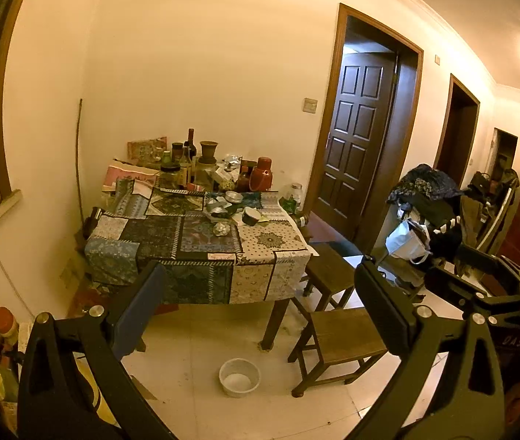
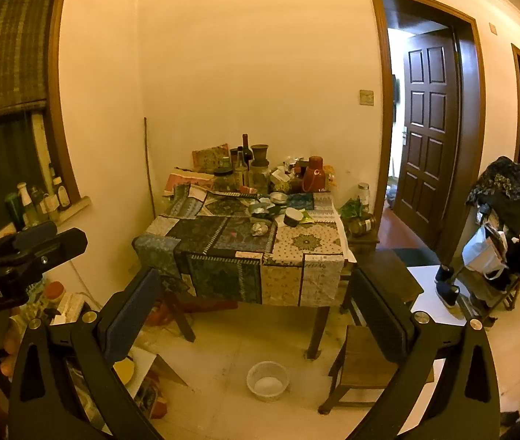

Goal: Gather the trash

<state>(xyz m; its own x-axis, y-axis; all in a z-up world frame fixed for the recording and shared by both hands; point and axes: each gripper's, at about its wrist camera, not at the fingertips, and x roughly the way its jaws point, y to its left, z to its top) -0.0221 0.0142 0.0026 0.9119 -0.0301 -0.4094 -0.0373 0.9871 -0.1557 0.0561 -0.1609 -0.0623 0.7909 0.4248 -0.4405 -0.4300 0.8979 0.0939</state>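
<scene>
A table under a patchwork cloth (image 1: 201, 242) (image 2: 245, 253) stands against the far wall. On it lie a crumpled foil ball (image 1: 221, 229) (image 2: 259, 229), crushed silvery wrappers (image 1: 218, 209) (image 2: 262, 209) and a tipped dark cup (image 1: 252, 216) (image 2: 293, 217). My left gripper (image 1: 260, 278) is open, well short of the table, nothing between its fingers. My right gripper (image 2: 256, 286) is open and empty too, equally far back. In the left wrist view the right gripper's body shows at the right edge; the left gripper's body shows at the left of the right wrist view.
Bottles, jars and a red thermos (image 1: 261, 175) (image 2: 313, 178) crowd the table's back. A white bowl (image 1: 240, 377) (image 2: 268, 381) sits on the tiled floor before the table. Wooden stools (image 1: 340, 337) (image 2: 366, 363) stand at its right. A loaded clothes rack (image 2: 505, 238) is far right; clutter lies at the left.
</scene>
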